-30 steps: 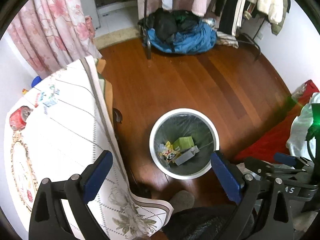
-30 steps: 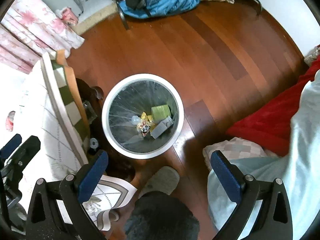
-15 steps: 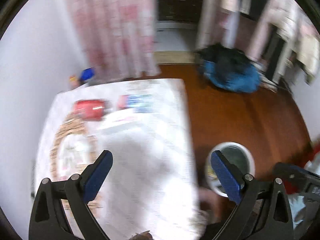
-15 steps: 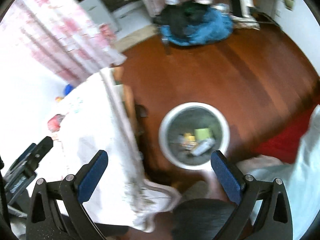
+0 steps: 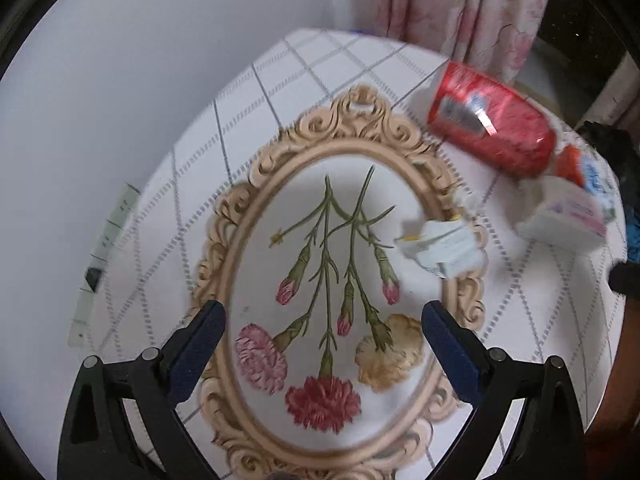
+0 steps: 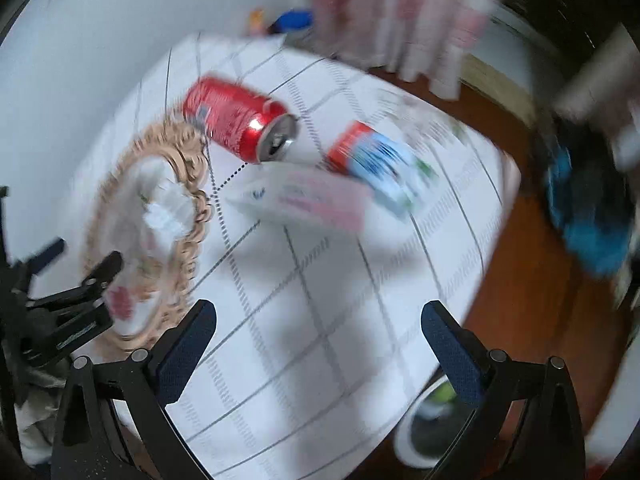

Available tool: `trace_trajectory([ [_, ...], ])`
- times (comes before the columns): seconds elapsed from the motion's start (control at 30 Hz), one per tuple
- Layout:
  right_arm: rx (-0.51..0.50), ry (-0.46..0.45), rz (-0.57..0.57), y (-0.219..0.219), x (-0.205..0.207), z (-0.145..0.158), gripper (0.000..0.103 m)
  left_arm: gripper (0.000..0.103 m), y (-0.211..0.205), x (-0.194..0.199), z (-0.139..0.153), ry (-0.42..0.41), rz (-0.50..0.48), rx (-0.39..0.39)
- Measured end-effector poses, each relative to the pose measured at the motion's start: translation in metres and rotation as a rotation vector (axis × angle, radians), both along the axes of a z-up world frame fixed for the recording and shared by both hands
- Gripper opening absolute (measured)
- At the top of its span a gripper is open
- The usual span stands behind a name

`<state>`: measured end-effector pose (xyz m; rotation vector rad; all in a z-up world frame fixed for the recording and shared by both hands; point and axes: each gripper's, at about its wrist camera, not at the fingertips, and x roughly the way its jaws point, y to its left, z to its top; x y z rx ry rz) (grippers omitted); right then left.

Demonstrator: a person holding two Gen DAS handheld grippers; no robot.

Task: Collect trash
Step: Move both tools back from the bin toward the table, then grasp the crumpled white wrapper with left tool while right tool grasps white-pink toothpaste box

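Note:
A red can (image 5: 492,128) lies on its side on the white tablecloth, also in the right wrist view (image 6: 236,120). A crumpled white wrapper (image 5: 444,244) lies on the cloth's printed oval frame (image 6: 164,208). A white-pink box (image 5: 568,216) (image 6: 304,196) and a red-blue carton (image 6: 380,164) lie beside the can. My left gripper (image 5: 324,344) is open and empty above the flower print. My right gripper (image 6: 320,344) is open and empty above the cloth. The left gripper also shows at the left edge of the right wrist view (image 6: 80,280).
The table stands against a white wall (image 5: 120,80), with a pink floral curtain (image 5: 480,8) behind it. The rim of the white bin (image 6: 412,448) shows below the table's right edge. Wooden floor (image 6: 540,280) and a blue clothes heap (image 6: 588,216) lie to the right.
Both grippers have swung from over the bin on the floor to over the table. The can, wrapper, box and carton are now in close view. Both stay open.

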<state>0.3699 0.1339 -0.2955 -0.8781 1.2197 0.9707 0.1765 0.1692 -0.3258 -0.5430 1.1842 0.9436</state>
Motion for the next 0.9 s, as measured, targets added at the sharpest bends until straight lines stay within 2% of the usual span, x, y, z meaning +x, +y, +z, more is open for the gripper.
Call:
trace_trajectory([
  [0.03,-0.029,-0.025,0.060,0.015,-0.002,-0.008,0.102,0.100,0.002,0.000,-0.005,0.000,0.005,-0.006],
  [0.1,-0.076,-0.046,0.143,0.037,-0.001,-0.022,0.090,0.100,0.006,-0.002,-0.012,-0.008,0.006,-0.024],
  [0.17,-0.113,-0.055,0.211,0.053,-0.001,-0.036,0.085,0.100,0.013,-0.006,-0.012,-0.013,0.006,-0.025],
  [0.23,-0.145,-0.050,0.273,0.066,-0.001,-0.050,0.085,0.100,0.015,-0.008,-0.013,-0.013,0.005,-0.028],
  [0.3,-0.159,-0.098,0.312,0.072,0.000,-0.057,0.085,0.100,0.019,-0.011,-0.016,-0.009,0.006,-0.037],
  [0.47,-0.155,-0.068,0.326,0.079,0.009,-0.060,0.086,0.100,0.025,-0.014,-0.016,-0.006,0.005,-0.039],
  [0.6,-0.185,-0.097,0.353,0.081,0.002,-0.059,0.078,0.100,0.024,-0.010,-0.008,-0.010,-0.015,-0.019],
  [0.67,-0.185,-0.057,0.345,0.082,0.001,-0.058,0.077,0.100,0.026,-0.009,-0.005,-0.013,-0.020,-0.013],
  [0.8,-0.239,-0.040,0.339,0.085,0.003,-0.074,0.079,0.100,0.025,-0.006,-0.002,0.002,-0.024,-0.004],
  [0.9,-0.238,-0.044,0.330,0.083,0.005,-0.078,0.077,0.100,0.026,-0.005,-0.002,0.005,-0.029,-0.009],
])
